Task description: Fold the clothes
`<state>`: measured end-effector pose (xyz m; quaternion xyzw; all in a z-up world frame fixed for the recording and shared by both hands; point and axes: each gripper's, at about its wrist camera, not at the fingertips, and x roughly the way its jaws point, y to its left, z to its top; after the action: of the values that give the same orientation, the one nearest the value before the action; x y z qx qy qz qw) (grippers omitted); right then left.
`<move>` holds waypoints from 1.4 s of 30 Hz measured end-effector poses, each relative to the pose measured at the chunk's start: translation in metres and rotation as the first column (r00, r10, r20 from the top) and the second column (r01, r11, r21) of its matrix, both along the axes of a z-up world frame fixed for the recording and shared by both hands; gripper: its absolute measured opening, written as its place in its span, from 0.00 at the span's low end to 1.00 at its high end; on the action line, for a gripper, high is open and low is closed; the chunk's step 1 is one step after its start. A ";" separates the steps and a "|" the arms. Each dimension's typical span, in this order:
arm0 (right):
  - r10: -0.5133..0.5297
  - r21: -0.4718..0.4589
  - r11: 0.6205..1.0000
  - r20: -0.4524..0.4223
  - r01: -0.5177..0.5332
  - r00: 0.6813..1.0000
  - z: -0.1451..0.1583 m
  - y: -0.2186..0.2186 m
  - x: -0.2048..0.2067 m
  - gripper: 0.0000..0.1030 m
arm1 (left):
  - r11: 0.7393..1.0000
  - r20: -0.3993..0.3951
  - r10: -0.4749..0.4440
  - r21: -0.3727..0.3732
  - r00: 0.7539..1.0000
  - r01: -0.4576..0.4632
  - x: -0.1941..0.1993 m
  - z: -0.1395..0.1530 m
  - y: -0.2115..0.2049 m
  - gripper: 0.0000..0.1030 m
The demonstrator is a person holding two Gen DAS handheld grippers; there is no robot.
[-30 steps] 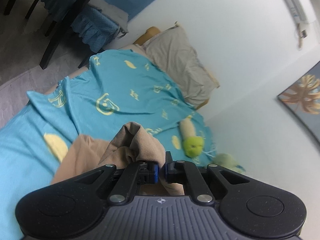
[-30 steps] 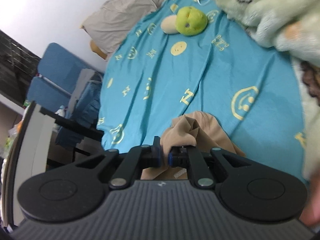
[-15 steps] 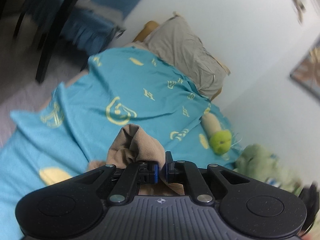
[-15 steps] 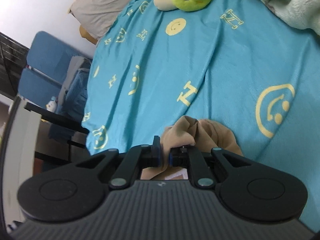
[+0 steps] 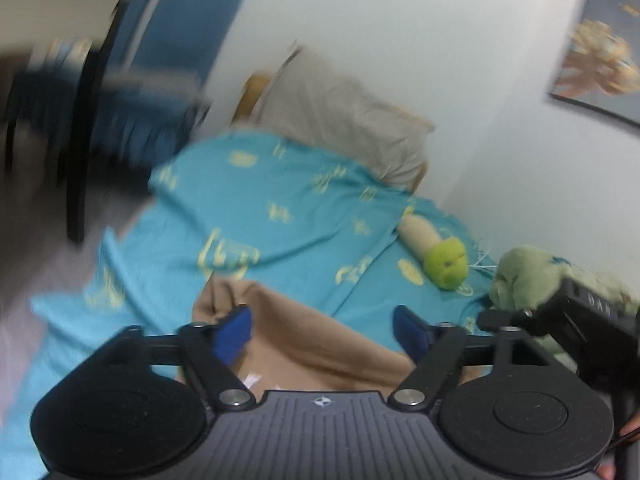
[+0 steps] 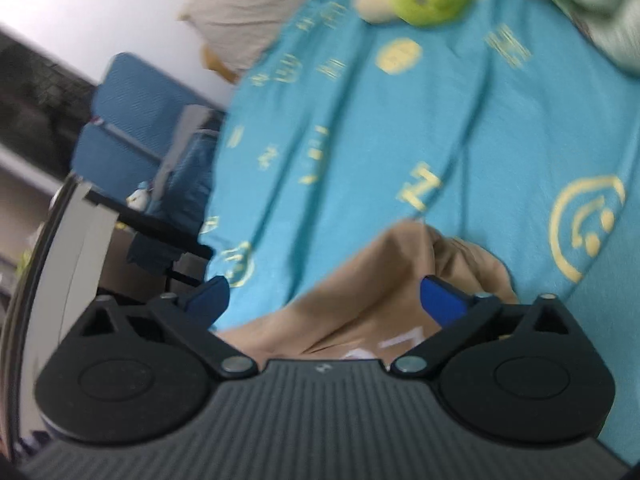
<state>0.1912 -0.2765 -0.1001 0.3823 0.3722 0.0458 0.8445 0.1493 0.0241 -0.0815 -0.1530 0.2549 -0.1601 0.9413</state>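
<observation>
A tan garment (image 5: 316, 336) lies on the turquoise bedspread (image 5: 280, 208) printed with yellow smileys. My left gripper (image 5: 322, 326) hangs just over it, jaws opening wide, blue pads off the cloth, which rests slack between and below them. In the right wrist view the same tan garment (image 6: 384, 280) lies crumpled under my right gripper (image 6: 326, 296), whose jaws are also opening wide with nothing pressed between the pads. The right gripper's black body (image 5: 576, 312) shows at the right edge of the left wrist view.
A grey pillow (image 5: 344, 120) leans on the wall at the bed's head. A green and beige plush toy (image 5: 440, 256) and a pale green plush (image 5: 532, 276) lie at the far right. A blue chair (image 6: 132, 120) and dark table legs (image 5: 80, 148) stand beside the bed.
Both grippers were shut on bunched tan cloth and have let go; the garment has dropped flat onto the bedspread. Both hands sank lower, and the left view rolled.
</observation>
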 end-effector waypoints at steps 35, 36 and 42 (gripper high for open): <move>0.188 -0.491 0.852 -0.037 -0.182 0.981 -0.012 0.066 -0.064 0.46 | 0.955 -0.210 -0.002 0.290 0.978 0.064 -0.064 -0.026 -0.028 0.77; 0.180 -0.489 0.855 -0.032 -0.172 0.983 -0.011 0.065 -0.066 0.46 | 0.957 -0.208 -0.003 0.282 0.978 0.063 -0.067 -0.024 -0.027 0.77; 0.147 -0.526 0.841 -0.011 -0.131 0.989 0.000 0.068 -0.088 0.47 | 0.969 -0.273 0.022 0.243 0.962 0.047 -0.079 -0.020 -0.023 0.77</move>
<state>0.1036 -0.2087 -0.1006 0.1086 0.3845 0.0094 0.9167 0.0708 0.0015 -0.1015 -0.0534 0.4017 -0.1104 0.9075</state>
